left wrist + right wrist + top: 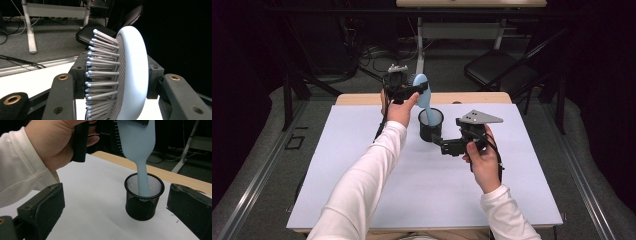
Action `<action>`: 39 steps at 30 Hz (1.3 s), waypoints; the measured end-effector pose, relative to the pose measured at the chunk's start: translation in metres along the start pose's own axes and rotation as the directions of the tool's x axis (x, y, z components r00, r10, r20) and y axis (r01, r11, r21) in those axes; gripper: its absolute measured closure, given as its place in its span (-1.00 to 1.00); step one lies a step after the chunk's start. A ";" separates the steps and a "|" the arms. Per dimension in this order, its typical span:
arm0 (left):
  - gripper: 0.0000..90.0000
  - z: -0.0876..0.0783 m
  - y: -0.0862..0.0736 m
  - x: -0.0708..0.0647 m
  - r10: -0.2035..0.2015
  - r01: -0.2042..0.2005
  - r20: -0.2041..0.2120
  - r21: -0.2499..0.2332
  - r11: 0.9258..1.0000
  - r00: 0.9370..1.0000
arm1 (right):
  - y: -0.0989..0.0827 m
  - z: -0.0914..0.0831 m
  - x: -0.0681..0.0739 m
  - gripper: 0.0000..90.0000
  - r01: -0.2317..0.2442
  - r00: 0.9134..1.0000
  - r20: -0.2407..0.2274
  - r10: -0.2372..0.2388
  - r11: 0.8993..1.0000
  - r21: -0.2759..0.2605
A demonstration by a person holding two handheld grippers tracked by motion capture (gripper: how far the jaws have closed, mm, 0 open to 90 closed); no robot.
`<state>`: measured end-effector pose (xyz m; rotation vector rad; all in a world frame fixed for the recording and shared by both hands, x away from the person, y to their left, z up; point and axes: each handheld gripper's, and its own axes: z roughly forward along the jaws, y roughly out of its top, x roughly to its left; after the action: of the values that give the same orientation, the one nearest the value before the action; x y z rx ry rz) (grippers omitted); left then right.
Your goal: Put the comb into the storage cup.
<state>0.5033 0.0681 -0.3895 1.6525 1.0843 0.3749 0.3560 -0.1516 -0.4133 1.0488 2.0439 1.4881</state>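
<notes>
A light blue hairbrush [421, 89] stands nearly upright over the far middle of the table. My left gripper [411, 90] is shut on its head. In the left gripper view the brush head [131, 75] sits between the jaws with its grey bristles [102, 72] pointing left. The brush handle [143, 180] reaches down inside a black mesh cup [143, 206], which stands upright on the white sheet [362, 150]. My right gripper [443, 145] is open just in front of the cup [431, 127], its jaws wide apart and holding nothing.
The white sheet covers most of the wooden table [477, 97]. Behind the table stand a black chair [497, 70] and the white legs of a desk [419, 45], with cables on the floor. Dark frames flank the table.
</notes>
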 end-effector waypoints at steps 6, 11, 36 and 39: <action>0.12 0.003 -0.004 0.002 0.005 -0.005 -0.014 0.009 1.000 1.000 | 0.000 0.000 0.000 -0.98 0.000 1.000 -0.001 0.000 1.000 0.001; 0.12 0.005 -0.008 0.004 0.007 -0.006 -0.021 0.021 1.000 1.000 | 0.000 0.000 0.000 -0.98 -0.001 1.000 -0.001 0.001 1.000 0.000; 0.12 0.015 -0.015 0.000 0.039 -0.037 -0.033 0.040 0.999 0.999 | 0.001 -0.001 0.000 -0.95 0.001 1.000 -0.001 -0.001 1.000 -0.002; 0.12 0.015 -0.016 0.000 0.046 -0.044 -0.038 0.043 0.998 0.998 | 0.000 -0.001 0.000 -0.94 0.001 1.000 -0.002 -0.001 1.000 0.002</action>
<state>0.5069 0.0593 -0.4094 1.7152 1.0914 0.4177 0.3557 -0.1519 -0.4128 1.0473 2.0470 1.4875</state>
